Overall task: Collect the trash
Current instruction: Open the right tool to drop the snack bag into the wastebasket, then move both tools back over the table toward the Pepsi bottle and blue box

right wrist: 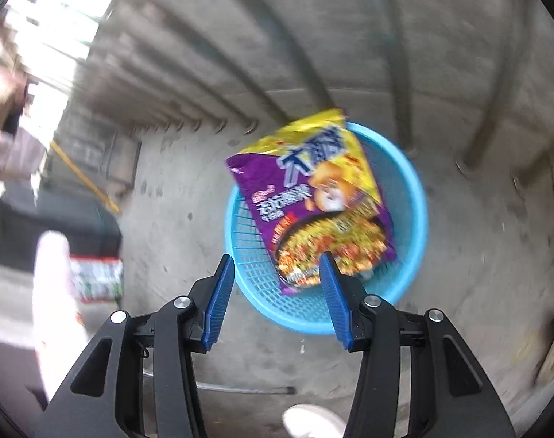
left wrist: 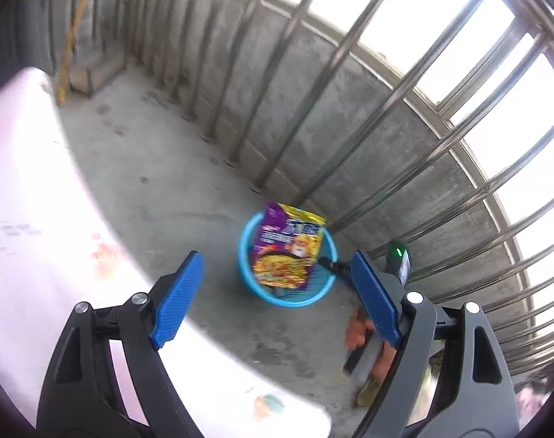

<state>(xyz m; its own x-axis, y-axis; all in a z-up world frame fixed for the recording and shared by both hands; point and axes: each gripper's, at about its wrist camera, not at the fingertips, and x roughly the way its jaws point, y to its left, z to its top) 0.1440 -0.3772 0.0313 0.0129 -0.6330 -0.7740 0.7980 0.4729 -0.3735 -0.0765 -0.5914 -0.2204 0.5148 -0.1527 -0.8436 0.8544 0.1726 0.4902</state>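
Note:
A purple and yellow noodle packet (right wrist: pixel 318 208) is in the mouth of a blue mesh basket (right wrist: pixel 410 204) on the concrete floor, tilted, its lower end inside. My right gripper (right wrist: pixel 277 273) is open just above the basket's near rim, and the packet is free of its pads. In the left wrist view the same packet (left wrist: pixel 287 246) and basket (left wrist: pixel 247 266) lie ahead on the floor. My left gripper (left wrist: pixel 273 284) is open and empty, high above the floor at a table's edge. The right gripper (left wrist: pixel 335 266) shows by the basket.
A white patterned table (left wrist: pixel 28 197) fills the left of the left wrist view. A concrete wall with steel bars (left wrist: pixel 313 84) runs behind the basket. A yellow stick (left wrist: pixel 70 36) leans at the far end. A shoe (right wrist: pixel 313 421) is by my right gripper.

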